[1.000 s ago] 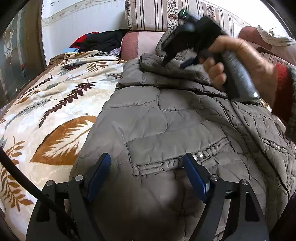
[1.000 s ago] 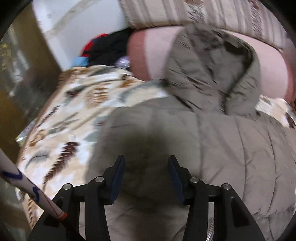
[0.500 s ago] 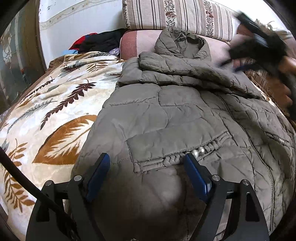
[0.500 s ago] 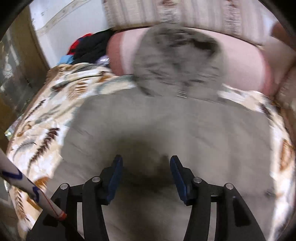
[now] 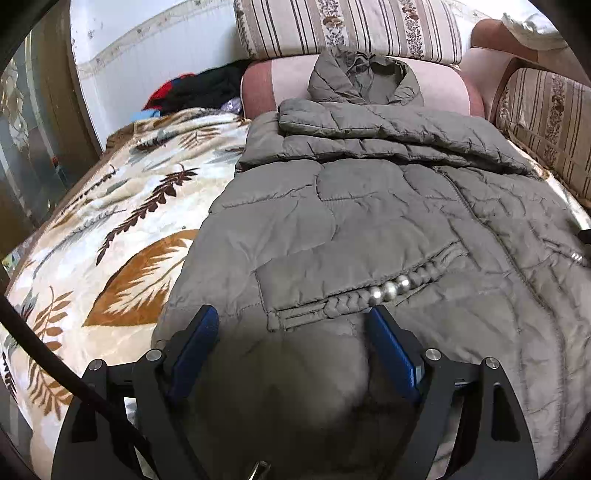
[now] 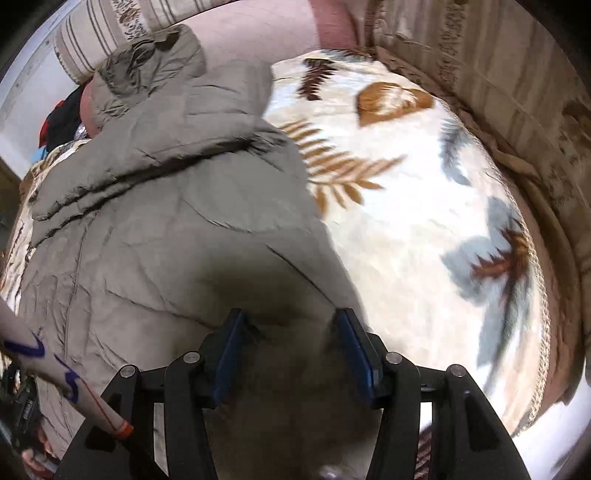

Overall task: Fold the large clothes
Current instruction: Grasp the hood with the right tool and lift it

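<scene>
A large grey-green quilted hooded jacket (image 5: 369, 206) lies flat on a leaf-patterned blanket (image 5: 110, 229), hood toward the sofa back, one sleeve folded across the chest. My left gripper (image 5: 291, 332) is open, low over the jacket's lower left part, just below a braided pocket with metal beads (image 5: 388, 290). My right gripper (image 6: 288, 332) is open, over the jacket's (image 6: 166, 206) lower right edge, where the cloth meets the blanket (image 6: 424, 192). Neither gripper holds anything.
Striped cushions (image 5: 347, 26) and a pink bolster (image 5: 436, 85) line the back. A pile of dark and red clothes (image 5: 199, 88) lies at the back left. A wooden frame (image 6: 498, 92) borders the right side. A marked white stick (image 6: 66, 376) crosses the right wrist view.
My right gripper has swung from the hood and shoulders down to the jacket's lower right edge and has left the left wrist view. My left gripper has stayed put.
</scene>
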Motion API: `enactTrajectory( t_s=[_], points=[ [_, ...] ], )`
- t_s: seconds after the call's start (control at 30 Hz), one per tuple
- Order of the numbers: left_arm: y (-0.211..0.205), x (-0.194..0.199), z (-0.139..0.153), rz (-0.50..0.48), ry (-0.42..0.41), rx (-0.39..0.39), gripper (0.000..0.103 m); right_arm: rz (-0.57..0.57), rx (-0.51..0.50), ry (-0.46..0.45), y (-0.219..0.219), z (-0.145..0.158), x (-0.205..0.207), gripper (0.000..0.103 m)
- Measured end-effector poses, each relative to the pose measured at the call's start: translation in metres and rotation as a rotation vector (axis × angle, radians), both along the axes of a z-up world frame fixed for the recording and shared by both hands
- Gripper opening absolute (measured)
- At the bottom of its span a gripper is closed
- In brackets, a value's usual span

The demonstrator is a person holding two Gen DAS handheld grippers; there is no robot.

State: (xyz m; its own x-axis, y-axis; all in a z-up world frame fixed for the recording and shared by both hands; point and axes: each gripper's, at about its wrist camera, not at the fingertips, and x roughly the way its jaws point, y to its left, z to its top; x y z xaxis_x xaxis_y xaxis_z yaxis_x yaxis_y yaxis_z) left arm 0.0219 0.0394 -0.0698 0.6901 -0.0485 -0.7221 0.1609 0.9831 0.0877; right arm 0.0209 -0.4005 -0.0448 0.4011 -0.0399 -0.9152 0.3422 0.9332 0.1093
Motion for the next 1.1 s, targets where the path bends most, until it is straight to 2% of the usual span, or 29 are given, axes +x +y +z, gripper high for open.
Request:
enactTrajectory(
  t_s=[0.1,0.2,0.23,0.43,0.5,0.6,0.67,0.77,0.87,1.03,1.1],
  points=[
    [0.003,0.002,0.023,0.004,-0.032,-0.019,0.083,0.005,0.002,-0.02,0.003,0.021,0.006,0.058],
    [0.004,0.016,0.044,0.015,-0.089,0.01,0.083,0.032,0.024,-0.08,0.01,0.051,0.025,0.059],
    [0.004,0.026,0.048,0.027,-0.093,0.019,0.083,0.038,0.027,-0.09,0.013,0.056,0.031,0.062],
    [0.027,0.089,0.045,0.129,-0.04,-0.081,0.083,0.096,0.024,-0.117,0.055,0.089,0.104,0.066],
    [0.041,0.103,0.038,0.153,-0.012,-0.14,0.083,0.134,-0.01,-0.106,0.076,0.093,0.138,0.067],
    [0.055,0.112,0.027,0.174,-0.001,-0.163,0.083,0.176,-0.049,-0.08,0.103,0.091,0.187,0.068],
    [0.063,0.117,0.016,0.172,0.024,-0.177,0.083,0.183,-0.052,-0.072,0.116,0.09,0.227,0.068],
    [0.07,0.122,0.008,0.144,0.069,-0.24,0.083,0.164,-0.033,-0.086,0.134,0.092,0.296,0.068],
    [0.068,0.124,0.007,0.107,0.078,-0.256,0.083,0.126,-0.012,-0.125,0.147,0.099,0.355,0.069],
    [0.059,0.128,0.001,0.048,0.112,-0.255,0.083,0.065,0.057,-0.242,0.165,0.126,0.443,0.084],
    [0.059,0.132,-0.004,0.041,0.135,-0.261,0.083,0.057,0.086,-0.286,0.171,0.133,0.473,0.086]
  ],
)
